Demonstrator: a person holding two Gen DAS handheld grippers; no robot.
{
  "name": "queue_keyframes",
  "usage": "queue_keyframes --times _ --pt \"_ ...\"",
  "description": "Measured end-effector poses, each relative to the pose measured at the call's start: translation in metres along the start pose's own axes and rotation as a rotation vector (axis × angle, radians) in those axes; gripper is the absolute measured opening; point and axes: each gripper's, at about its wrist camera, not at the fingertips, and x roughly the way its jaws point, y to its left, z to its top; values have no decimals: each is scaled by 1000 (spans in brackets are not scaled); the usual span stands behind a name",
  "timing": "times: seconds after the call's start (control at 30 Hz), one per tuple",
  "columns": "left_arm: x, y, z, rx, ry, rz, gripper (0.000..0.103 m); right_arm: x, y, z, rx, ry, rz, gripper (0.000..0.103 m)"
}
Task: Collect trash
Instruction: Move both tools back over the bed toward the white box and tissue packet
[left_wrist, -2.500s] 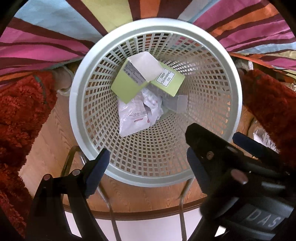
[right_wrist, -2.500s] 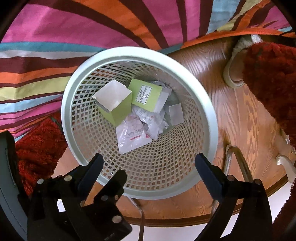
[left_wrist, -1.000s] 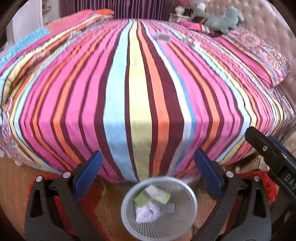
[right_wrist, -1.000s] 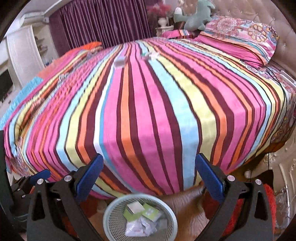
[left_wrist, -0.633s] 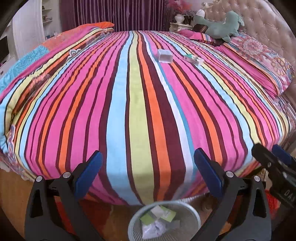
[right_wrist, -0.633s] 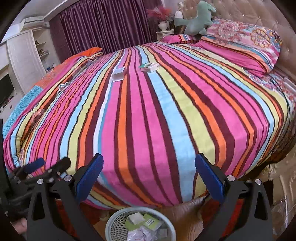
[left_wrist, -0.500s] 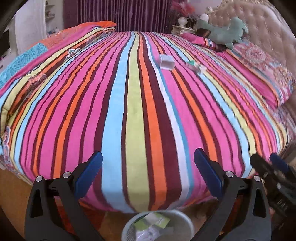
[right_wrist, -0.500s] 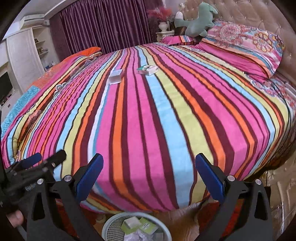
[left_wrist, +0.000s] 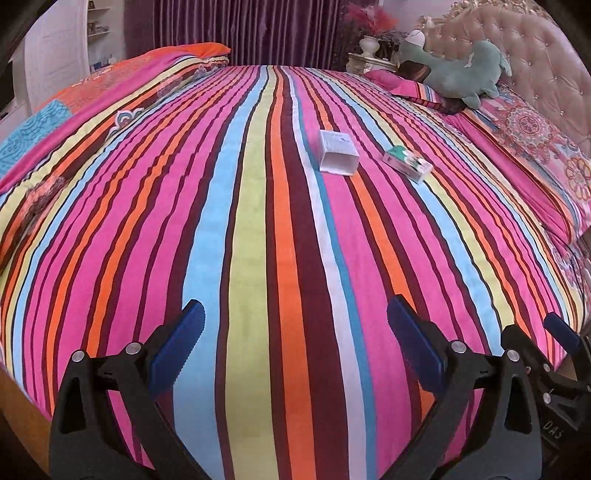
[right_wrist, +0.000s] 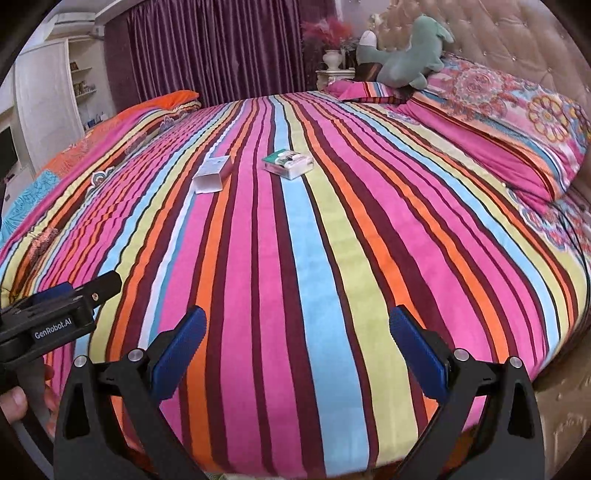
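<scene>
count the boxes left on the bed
2: a white box mid-bed with its open end facing the grippers, and a green-and-white box to its right, nearer the pillows. None seems hidden.

A striped bedspread (left_wrist: 258, 229) carries a white box (left_wrist: 338, 152) near a green-and-white packet (left_wrist: 407, 163).

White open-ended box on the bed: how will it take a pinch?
The white box looks like thin empty carton, open end showing, so probably light and crushable across its walls. Lying flat on the soft striped bedspread, it should slide rather than roll.
</scene>
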Motion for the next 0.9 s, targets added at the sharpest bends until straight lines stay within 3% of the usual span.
queue_keyframes --times 0.47,0.9 --pt "57 -2 59 -28 18 21 96 55 -1 45 -55 21 8 95" --pt "124 -29 118 -44 52 23 96 118 -12 98 -110 30 22 95"
